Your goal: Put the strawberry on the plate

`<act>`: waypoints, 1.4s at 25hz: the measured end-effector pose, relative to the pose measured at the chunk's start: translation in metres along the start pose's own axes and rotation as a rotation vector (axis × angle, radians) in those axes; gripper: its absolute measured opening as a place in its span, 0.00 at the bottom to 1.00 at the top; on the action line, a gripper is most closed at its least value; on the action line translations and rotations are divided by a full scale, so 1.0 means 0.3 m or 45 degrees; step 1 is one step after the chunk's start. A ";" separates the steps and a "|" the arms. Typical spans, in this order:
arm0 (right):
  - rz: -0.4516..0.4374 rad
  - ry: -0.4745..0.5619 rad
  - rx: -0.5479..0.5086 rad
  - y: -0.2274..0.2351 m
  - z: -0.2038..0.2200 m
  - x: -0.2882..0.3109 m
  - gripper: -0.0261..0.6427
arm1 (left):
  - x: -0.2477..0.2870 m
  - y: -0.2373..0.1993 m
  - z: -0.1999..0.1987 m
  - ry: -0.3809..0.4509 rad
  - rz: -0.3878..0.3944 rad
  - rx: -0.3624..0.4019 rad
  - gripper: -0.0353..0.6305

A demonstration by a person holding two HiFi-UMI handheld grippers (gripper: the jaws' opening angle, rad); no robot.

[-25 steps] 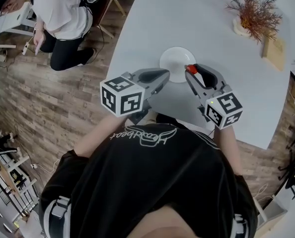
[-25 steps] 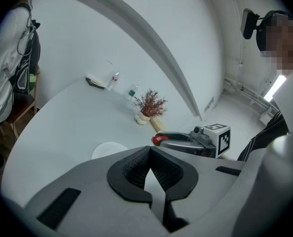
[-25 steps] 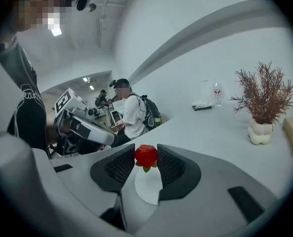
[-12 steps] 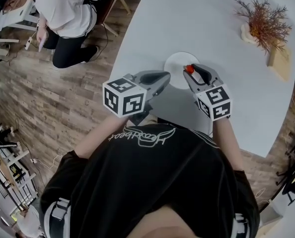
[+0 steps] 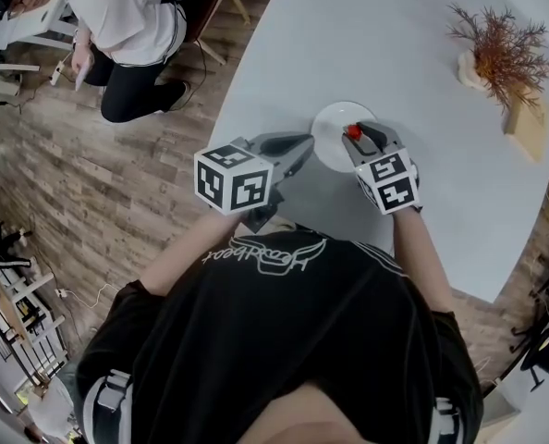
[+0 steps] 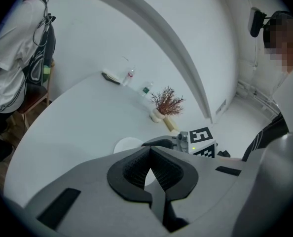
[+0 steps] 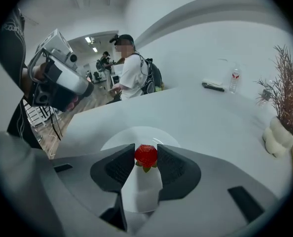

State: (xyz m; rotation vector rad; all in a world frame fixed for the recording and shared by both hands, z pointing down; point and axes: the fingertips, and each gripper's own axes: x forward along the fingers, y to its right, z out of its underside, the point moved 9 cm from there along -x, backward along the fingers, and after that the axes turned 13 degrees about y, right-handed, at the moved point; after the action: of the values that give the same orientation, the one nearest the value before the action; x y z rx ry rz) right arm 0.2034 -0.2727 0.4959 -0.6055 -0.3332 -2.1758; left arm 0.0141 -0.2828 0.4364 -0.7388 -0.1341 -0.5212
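A small red strawberry sits pinched between the tips of my right gripper, which is shut on it. The berry hangs over the near right part of a round white plate on the white table. How far it is above the plate I cannot tell. My left gripper hovers just left of the plate, its jaw tips together and nothing between them.
A dried red plant in a pale vase and a wooden block stand at the table's far right. A person in a white shirt crouches on the wooden floor beyond the table's left edge. Bottles stand at the far end.
My right gripper has carried the strawberry leftward and inward, from the plate's right rim to over the plate. The left gripper has barely moved.
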 end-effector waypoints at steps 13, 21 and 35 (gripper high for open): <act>0.011 -0.074 -0.027 0.012 0.029 0.045 0.24 | 0.003 -0.018 0.002 0.038 -0.023 -0.034 0.06; 0.033 -0.069 -0.029 0.008 0.033 0.041 0.27 | -0.030 -0.017 0.005 0.060 -0.045 -0.048 0.06; 0.140 0.172 0.041 -0.062 -0.105 -0.129 0.29 | -0.147 0.063 -0.013 0.112 0.007 0.015 0.06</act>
State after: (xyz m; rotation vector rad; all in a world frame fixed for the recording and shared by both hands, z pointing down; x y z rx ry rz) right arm 0.1998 -0.2493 0.4482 -0.4456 -0.2563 -2.0890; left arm -0.0147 -0.2558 0.4089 -0.7033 -0.0534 -0.5464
